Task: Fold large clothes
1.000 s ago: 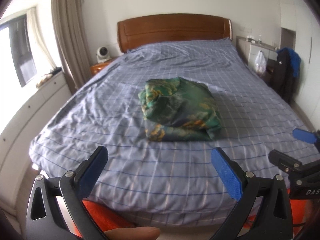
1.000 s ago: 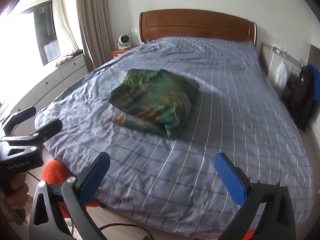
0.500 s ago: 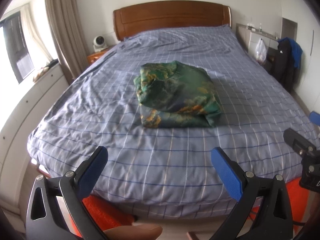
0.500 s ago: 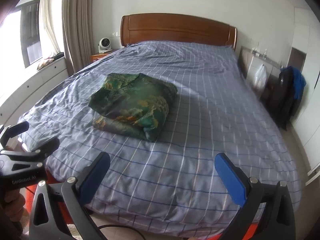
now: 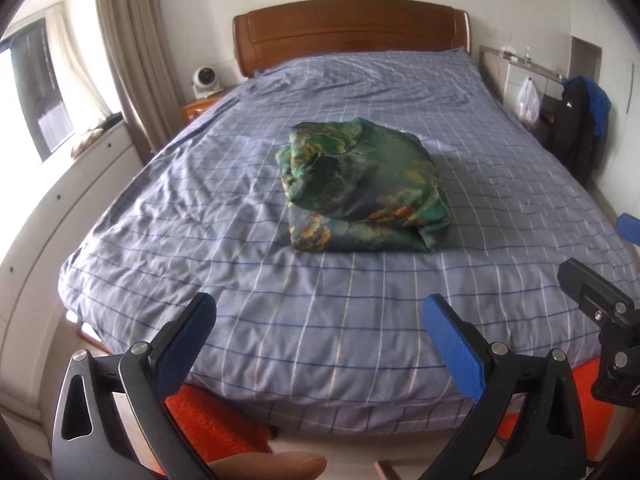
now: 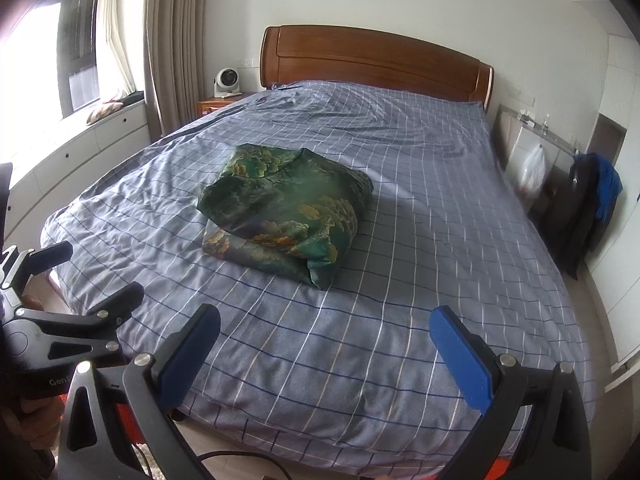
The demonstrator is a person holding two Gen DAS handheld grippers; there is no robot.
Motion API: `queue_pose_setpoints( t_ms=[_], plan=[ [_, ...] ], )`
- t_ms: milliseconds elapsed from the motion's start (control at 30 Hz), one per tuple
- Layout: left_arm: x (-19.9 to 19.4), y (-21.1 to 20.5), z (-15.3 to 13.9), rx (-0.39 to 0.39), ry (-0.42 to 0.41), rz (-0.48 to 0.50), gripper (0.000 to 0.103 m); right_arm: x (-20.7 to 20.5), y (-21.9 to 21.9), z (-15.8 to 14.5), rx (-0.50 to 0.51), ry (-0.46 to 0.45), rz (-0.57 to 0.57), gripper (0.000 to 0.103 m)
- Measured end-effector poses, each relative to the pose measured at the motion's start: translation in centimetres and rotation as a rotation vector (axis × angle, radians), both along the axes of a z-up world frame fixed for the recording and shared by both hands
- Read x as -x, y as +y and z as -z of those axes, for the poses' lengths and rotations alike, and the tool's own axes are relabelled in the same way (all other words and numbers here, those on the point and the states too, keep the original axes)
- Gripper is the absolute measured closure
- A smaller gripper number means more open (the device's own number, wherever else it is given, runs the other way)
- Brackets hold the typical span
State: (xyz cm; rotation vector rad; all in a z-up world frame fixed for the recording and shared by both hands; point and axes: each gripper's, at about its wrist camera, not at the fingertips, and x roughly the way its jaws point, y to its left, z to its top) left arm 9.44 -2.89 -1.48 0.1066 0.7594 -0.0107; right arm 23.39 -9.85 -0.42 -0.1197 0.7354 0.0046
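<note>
A green patterned garment [image 5: 362, 188] lies folded in a thick bundle on the middle of the blue checked bed [image 5: 248, 280]; it also shows in the right wrist view [image 6: 286, 210]. My left gripper [image 5: 320, 320] is open and empty, held off the foot of the bed, well short of the bundle. My right gripper [image 6: 324, 332] is open and empty, also off the foot of the bed. The right gripper shows at the right edge of the left wrist view [image 5: 600, 300], and the left gripper at the left edge of the right wrist view [image 6: 72, 304].
A wooden headboard [image 5: 348, 36] stands at the far end. A nightstand with a small white fan [image 5: 206, 80] is at the far left, by curtains and white drawers [image 6: 80, 148]. Dark and blue clothes [image 5: 580, 120] hang at the right. An orange rug [image 5: 212, 420] lies below.
Both grippers have drawn back and up from the bed, staying open. The folded bundle has not moved.
</note>
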Motion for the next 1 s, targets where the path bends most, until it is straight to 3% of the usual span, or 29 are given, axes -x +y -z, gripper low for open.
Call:
queue_pose_setpoints(
  t_ms=[1000],
  plan=[
    [0.1,-0.07,-0.3,-0.001,-0.011,-0.011,0.0,-0.59,0.23,0.85,0.008,0.026,0.003,0.0]
  ],
)
